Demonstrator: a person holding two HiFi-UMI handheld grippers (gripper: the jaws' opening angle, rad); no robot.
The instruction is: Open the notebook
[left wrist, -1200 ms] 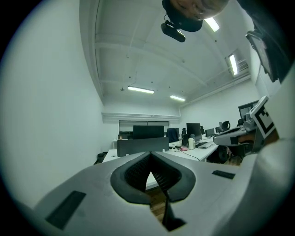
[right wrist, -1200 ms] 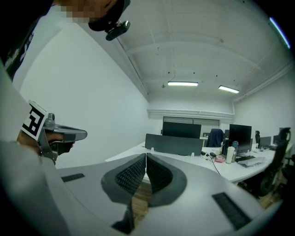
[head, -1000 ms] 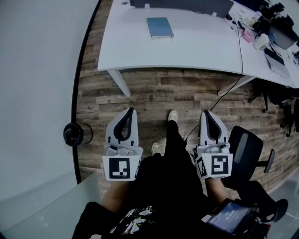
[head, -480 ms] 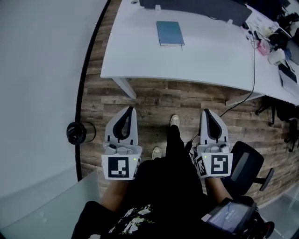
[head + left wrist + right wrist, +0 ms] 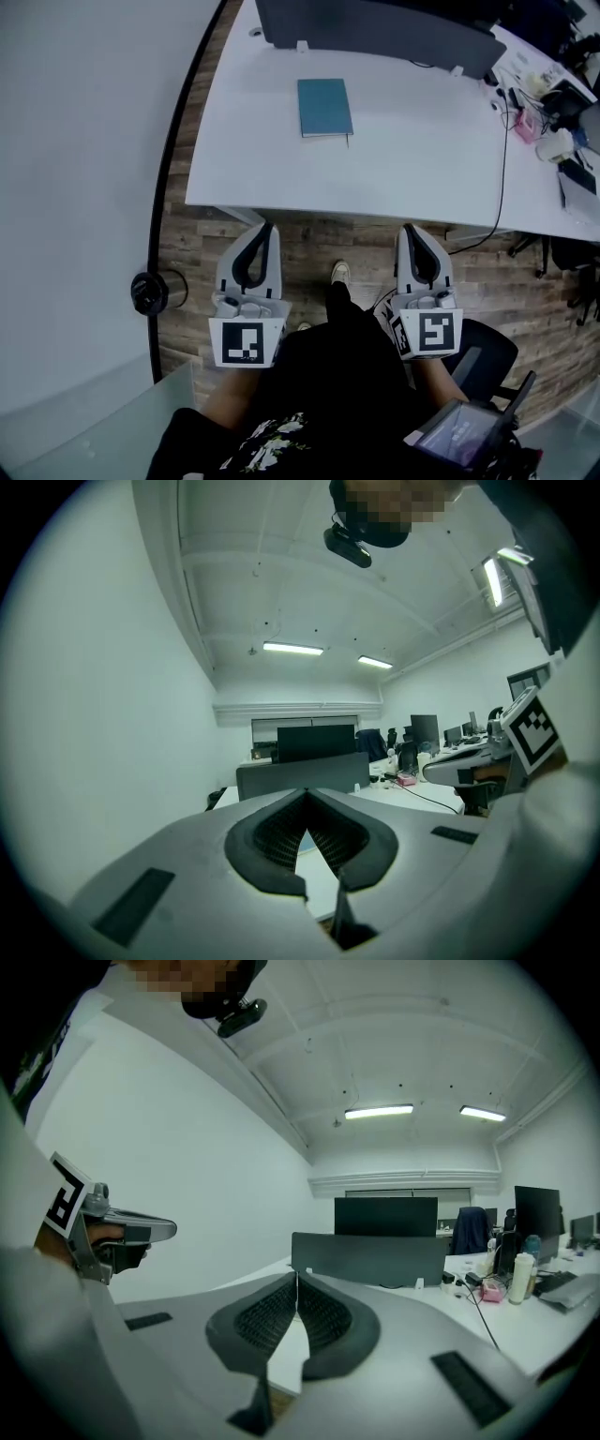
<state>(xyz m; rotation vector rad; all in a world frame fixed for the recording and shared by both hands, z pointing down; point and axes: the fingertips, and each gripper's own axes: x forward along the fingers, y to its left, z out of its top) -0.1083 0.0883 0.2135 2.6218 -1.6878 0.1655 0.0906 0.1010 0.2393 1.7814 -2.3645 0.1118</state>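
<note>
Desk (image 5: 422,159) with closed notebook (image 5: 325,107), corner tag (image 5: 347,140) indistinct, maybe ribbon; left tool (image 5: 266,227) and right tool (image 5: 409,229) pressed together.

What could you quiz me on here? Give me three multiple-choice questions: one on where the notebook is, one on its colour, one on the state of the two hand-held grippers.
1. Where does the notebook lie?
A. On the white desk
B. On the wooden floor
C. On the office chair

2. What colour is its cover?
A. Red
B. Teal
C. Yellow

3. How are the left gripper and right gripper?
A. Shut and empty
B. Wide open
C. Clamped on the notebook

Answers:
1 A: the head view shows it flat on the desk top.
2 B: the cover is a plain blue-green.
3 A: each gripper view shows the jaw tips meeting with nothing between them, short of the desk.
</note>
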